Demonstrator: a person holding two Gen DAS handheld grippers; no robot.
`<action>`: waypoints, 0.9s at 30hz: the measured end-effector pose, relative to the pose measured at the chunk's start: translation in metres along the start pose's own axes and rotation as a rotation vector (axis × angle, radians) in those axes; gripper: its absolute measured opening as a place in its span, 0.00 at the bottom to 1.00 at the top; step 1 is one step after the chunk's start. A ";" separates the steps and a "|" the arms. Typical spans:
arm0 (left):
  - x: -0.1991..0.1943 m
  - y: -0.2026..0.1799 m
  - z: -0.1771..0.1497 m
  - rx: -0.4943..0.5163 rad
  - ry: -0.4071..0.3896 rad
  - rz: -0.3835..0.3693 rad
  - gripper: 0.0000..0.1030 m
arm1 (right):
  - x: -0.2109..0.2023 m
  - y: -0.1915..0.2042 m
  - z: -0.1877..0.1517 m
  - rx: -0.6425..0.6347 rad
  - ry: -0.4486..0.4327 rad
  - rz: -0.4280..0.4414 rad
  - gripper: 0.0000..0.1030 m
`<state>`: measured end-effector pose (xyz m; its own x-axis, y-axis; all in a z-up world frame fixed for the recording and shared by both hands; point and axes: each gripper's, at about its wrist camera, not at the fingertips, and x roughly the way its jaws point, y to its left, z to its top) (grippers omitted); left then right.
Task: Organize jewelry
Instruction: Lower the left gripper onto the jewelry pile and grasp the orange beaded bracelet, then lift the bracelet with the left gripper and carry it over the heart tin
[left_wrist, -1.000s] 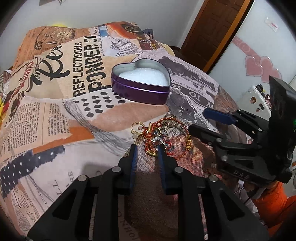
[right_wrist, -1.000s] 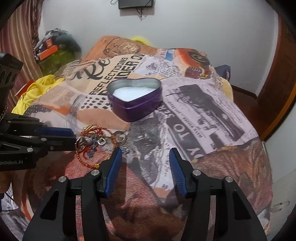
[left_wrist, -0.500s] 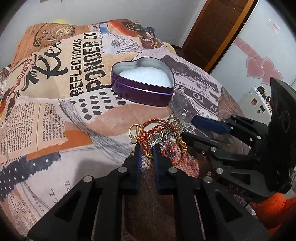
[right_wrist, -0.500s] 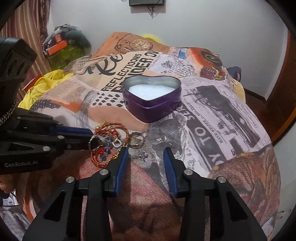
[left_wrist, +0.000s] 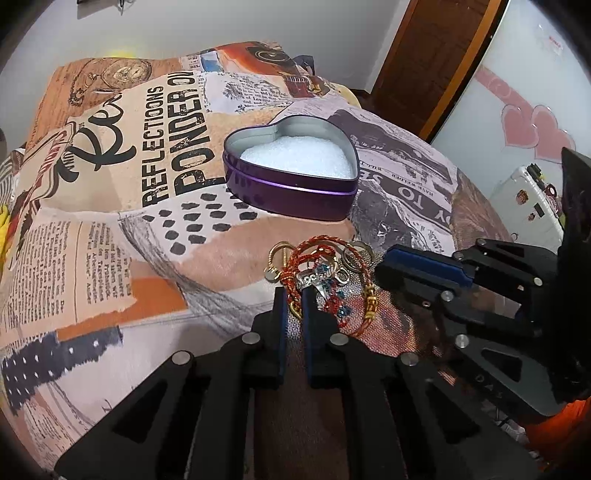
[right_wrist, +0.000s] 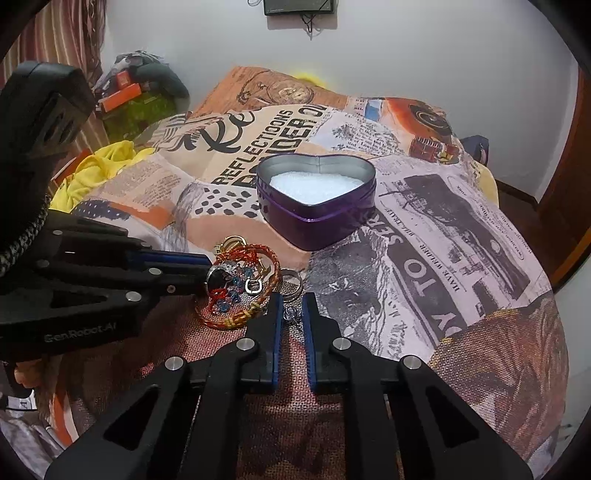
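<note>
One bed (left_wrist: 110, 221), covered by a collage-print bedspread (right_wrist: 461, 229) with newspaper text and lettering. One heart-shaped purple tin (left_wrist: 295, 184), lid off, white padding inside, standing upright on the bedspread beyond the jewelry. Two tools: left tool (left_wrist: 294, 295), jaws drawn together on a gold chain at the near edge of the heap; right tool (right_wrist: 291, 306), jaws drawn together on a small silver trinket (right_wrist: 291, 314) (exact kind too small to tell). One jewelry heap (left_wrist: 325, 277), lying between tin and tools: red-and-gold braided bracelets (right_wrist: 255, 258), blue beads, gold hoop (left_wrist: 277, 254), silver ring (right_wrist: 291, 282) just beside the bracelets.
</note>
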<state>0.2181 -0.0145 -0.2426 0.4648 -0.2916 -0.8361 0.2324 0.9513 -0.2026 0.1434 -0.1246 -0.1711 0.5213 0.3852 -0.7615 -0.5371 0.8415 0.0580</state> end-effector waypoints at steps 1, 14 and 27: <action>0.000 0.000 0.001 0.001 0.003 -0.001 0.05 | -0.001 -0.001 0.000 0.004 -0.004 0.000 0.09; -0.038 0.005 0.001 -0.018 -0.066 0.034 0.03 | -0.021 -0.011 0.005 0.043 -0.049 -0.025 0.09; -0.085 -0.002 0.008 -0.009 -0.182 0.059 0.03 | -0.053 -0.004 0.019 0.030 -0.121 -0.056 0.09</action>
<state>0.1851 0.0074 -0.1669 0.6245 -0.2481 -0.7406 0.1934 0.9678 -0.1611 0.1307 -0.1404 -0.1188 0.6271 0.3783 -0.6809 -0.4853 0.8735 0.0384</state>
